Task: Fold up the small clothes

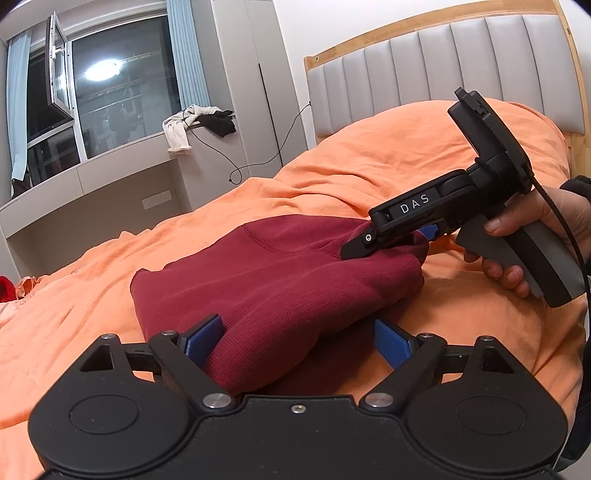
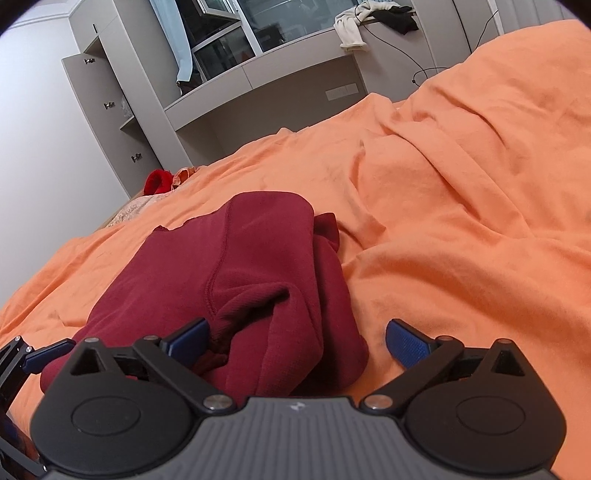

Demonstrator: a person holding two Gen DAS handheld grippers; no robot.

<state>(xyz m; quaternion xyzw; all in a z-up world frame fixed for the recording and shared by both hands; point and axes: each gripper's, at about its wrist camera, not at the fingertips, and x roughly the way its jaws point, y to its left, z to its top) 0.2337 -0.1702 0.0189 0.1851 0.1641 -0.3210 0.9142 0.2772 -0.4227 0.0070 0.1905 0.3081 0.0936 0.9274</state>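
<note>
The dark red knit top sits bunched in a thick, half-folded lump on the orange bedspread, seam showing on top. Left gripper is spread wide around its near edge, pads not pinching. Right gripper gapes fully open over the far end, holding nothing. The garment's underside and sleeves are hidden in the folds.

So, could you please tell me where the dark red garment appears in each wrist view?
Left wrist view: the dark red garment lies centre, reaching down between that claw's pads.
Right wrist view: it sits left of centre, low.
Shared landmark: the white cloth hanging off the window ledge.
</note>
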